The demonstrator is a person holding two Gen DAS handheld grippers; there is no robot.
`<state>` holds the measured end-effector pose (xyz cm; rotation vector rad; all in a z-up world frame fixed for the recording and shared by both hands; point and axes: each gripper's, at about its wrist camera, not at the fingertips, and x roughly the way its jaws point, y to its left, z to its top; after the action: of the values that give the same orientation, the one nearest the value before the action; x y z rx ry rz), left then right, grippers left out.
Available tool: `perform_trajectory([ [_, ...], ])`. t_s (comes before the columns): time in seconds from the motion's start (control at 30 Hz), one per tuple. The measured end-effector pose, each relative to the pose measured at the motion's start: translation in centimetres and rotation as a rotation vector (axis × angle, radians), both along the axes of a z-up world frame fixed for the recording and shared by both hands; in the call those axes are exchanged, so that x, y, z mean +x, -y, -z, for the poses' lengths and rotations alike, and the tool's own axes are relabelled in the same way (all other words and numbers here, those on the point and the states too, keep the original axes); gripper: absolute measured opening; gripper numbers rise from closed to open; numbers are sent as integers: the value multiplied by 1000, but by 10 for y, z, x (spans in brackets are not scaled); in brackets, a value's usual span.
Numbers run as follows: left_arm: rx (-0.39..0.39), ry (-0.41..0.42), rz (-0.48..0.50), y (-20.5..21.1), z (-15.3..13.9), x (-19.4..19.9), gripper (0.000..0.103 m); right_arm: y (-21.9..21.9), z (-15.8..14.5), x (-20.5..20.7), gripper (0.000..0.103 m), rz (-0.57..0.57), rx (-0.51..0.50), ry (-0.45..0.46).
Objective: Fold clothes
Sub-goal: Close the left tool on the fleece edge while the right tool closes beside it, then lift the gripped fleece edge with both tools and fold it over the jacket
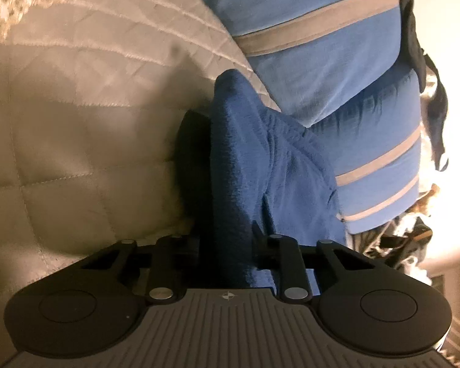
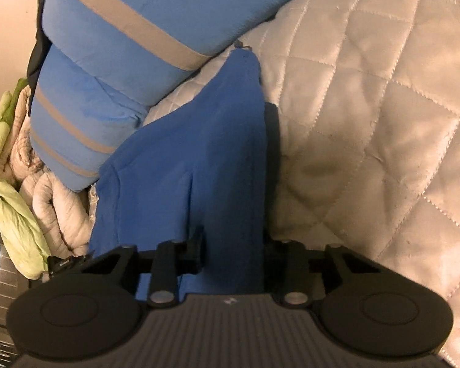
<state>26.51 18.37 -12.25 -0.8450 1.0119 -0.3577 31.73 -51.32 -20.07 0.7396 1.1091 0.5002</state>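
Note:
A dark blue fleece cloth (image 1: 260, 159) lies bunched on the quilted beige bedspread (image 1: 76, 128). My left gripper (image 1: 227, 132) is shut on a raised fold of it. Only the left black finger (image 1: 193, 153) shows; the cloth covers the other one. In the right wrist view the same blue cloth (image 2: 199, 153) rises in a peak between the fingers of my right gripper (image 2: 234, 144), which is shut on it. The right finger (image 2: 273, 159) shows as a dark strip along the fold, and the left one is hidden under the cloth.
A light blue garment with grey stripes (image 1: 306, 46) (image 2: 132, 9) lies folded just beyond the cloth. A dark garment (image 1: 414, 36) sits behind it. A green cloth (image 2: 9, 168) and a beige quilted bundle (image 2: 55, 202) hang at the bed's left edge. Quilted bedspread (image 2: 368, 122) stretches to the right.

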Motion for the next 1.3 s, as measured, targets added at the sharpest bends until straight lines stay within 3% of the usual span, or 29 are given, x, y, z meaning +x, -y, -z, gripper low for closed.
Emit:
perform_trajectory([
  [0.3, 173, 100, -19, 25, -51, -18, 20, -25, -54, -22, 23, 8, -197, 141],
  [0.63, 285, 209, -26, 50, -118, -37, 18, -54, -137, -58, 22, 32, -283, 320],
  [0.93, 402, 290, -66, 41, -176, -57, 17, -91, -209, -78, 22, 35, -353, 438],
  [1.1, 476, 290, -95, 31, -192, -65, 17, -115, -225, -83, 22, 25, -371, 459],
  [1.3, 541, 260, -132, 9, -194, -71, 17, -150, -222, -84, 22, -7, -396, 458],
])
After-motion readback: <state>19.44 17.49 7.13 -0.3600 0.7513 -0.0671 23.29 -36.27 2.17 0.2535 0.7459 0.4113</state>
